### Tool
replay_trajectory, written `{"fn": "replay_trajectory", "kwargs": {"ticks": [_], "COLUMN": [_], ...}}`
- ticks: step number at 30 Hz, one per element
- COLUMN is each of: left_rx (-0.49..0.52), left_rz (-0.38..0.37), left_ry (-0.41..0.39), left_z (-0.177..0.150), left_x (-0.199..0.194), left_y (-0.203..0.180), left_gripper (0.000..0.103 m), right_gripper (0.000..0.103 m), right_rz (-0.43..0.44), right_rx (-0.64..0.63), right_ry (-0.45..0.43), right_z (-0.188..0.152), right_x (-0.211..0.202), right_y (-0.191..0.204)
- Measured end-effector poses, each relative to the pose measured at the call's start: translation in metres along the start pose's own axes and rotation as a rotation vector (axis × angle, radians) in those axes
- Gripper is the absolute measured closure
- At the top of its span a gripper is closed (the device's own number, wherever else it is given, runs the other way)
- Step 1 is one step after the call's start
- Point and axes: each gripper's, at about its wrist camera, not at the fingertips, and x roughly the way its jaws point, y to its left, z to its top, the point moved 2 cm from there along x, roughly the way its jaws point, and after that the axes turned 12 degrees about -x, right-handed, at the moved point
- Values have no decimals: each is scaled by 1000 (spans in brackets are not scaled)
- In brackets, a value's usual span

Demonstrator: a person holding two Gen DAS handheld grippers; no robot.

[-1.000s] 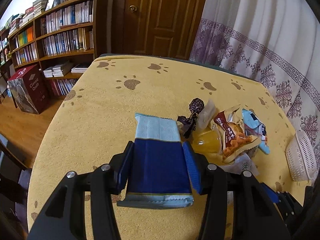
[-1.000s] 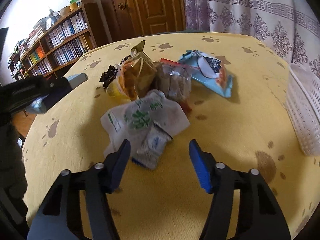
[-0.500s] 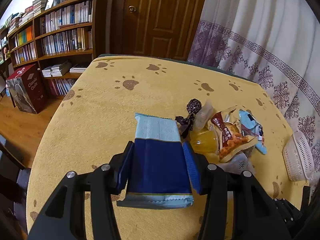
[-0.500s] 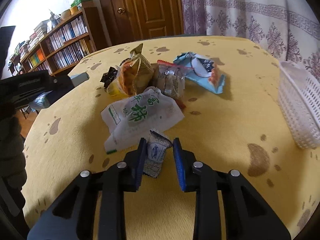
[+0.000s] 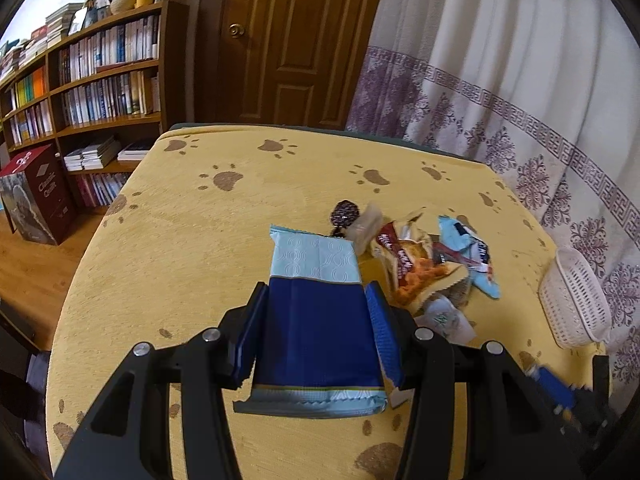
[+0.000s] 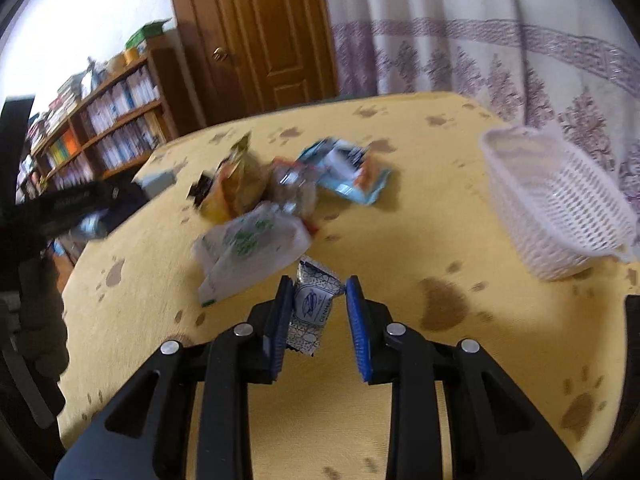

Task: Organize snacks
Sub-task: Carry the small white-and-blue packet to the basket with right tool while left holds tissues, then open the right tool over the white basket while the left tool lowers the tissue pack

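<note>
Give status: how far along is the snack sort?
Early. Done: nothing; the white basket looks empty. In hand: left hand-held gripper clamps a blue packet; right hand-held gripper has a small sachet between its jaws. Left: the snack pile on the table.

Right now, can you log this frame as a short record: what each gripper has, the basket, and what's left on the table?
left gripper: shut on blue snack packet
right gripper: small white patterned packet between its jaws; left pad touches it, gap at the right pad
white basket: on the table, right side, looks empty
snack pile: loose packets mid-table, blurred
tablecloth: yellow, paw prints
</note>
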Motion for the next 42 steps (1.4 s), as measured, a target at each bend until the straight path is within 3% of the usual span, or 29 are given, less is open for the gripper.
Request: {"fn": "replay_trajectory", "kwargs": {"ticks": [10,17,22,25,26,28,29,37,42], "left_rx": [39,61,45,31,34,43,49,133,136], "left_rz": [-51,-62,-59,-51,-45,-33,-25,-43,23], "left_ry": [1,4,34,68,68,62,51,-14,19], "left_z": [-7,-10,-14,-19,-19,-19,-18,-15,-28], "left_x": [-6,-5,0,2,1,-4,-7,-34,-33], "left_y": [-16,-25,-27,-28,-30,-35,-38,-82,-69], "left_gripper": [53,53,53,53,53,54,59,59,56], "right_gripper": [75,75,71,51,50,50,50,50,50], "right_rz": [-175,-253,-236,-213,-213,-219,-219,-212,-173], "right_rx": [131,224,280,317,318,314,315,349,341], "right_ry": [-87,-90,-68,-95,-106,-133,-142,-190,-204], "right_z": [20,22,17,12,11,8,7,-22,-38], "right_x": [-32,-32,-15,-17,-20,-27,-30,-57,-65], "right_y": [-83,-140,-163,-174,-174,-177,-178,-183,-169]}}
